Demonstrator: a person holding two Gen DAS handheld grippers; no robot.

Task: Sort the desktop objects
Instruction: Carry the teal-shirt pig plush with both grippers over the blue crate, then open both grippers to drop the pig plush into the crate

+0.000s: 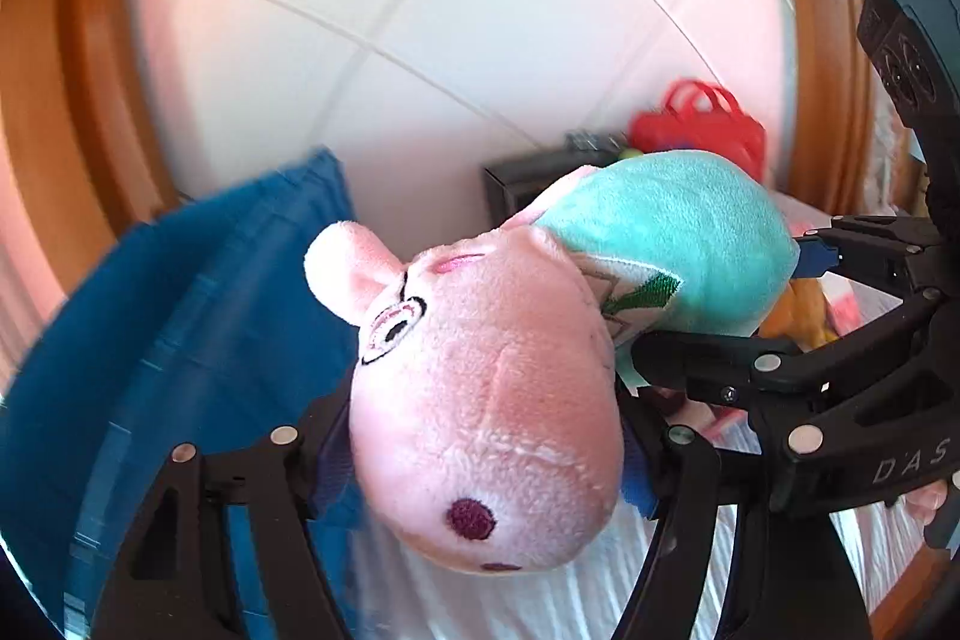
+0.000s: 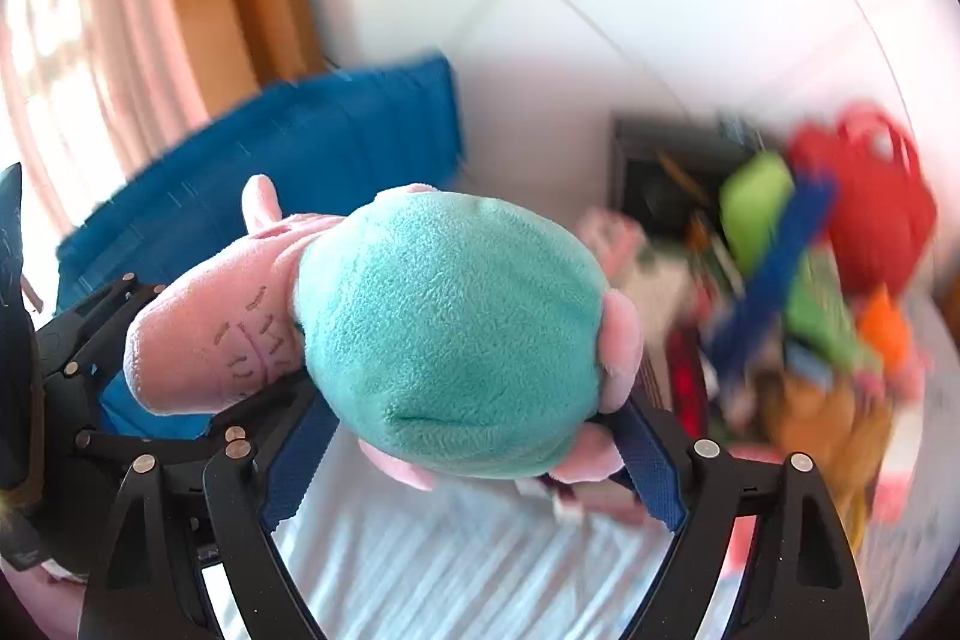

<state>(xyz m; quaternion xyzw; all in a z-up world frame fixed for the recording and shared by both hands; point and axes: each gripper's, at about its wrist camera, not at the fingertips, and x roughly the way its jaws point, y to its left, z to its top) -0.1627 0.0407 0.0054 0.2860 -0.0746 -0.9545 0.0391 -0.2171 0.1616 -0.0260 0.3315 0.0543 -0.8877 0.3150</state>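
A plush pig [image 1: 480, 400] with a pink head and a teal body is held in the air between both grippers. My left gripper [image 1: 480, 466] is shut on its pink head, snout toward the camera. My right gripper [image 2: 474, 436] is shut on its teal body [image 2: 444, 328], with the pink legs squeezed against the blue pads. The right gripper also shows in the left wrist view [image 1: 798, 370] at the right, clamped on the teal body [image 1: 672, 232]. The left gripper shows in the right wrist view [image 2: 90, 340] at the left, by the pink head [image 2: 210, 334].
A blue bin [image 1: 180, 340] stands behind and left of the toy, also in the right wrist view [image 2: 288, 172]. A dark box [image 2: 660, 172] and a blurred pile of toys with a red bag [image 2: 870, 202] lie at the right. A white striped cloth [image 2: 450, 562] lies below.
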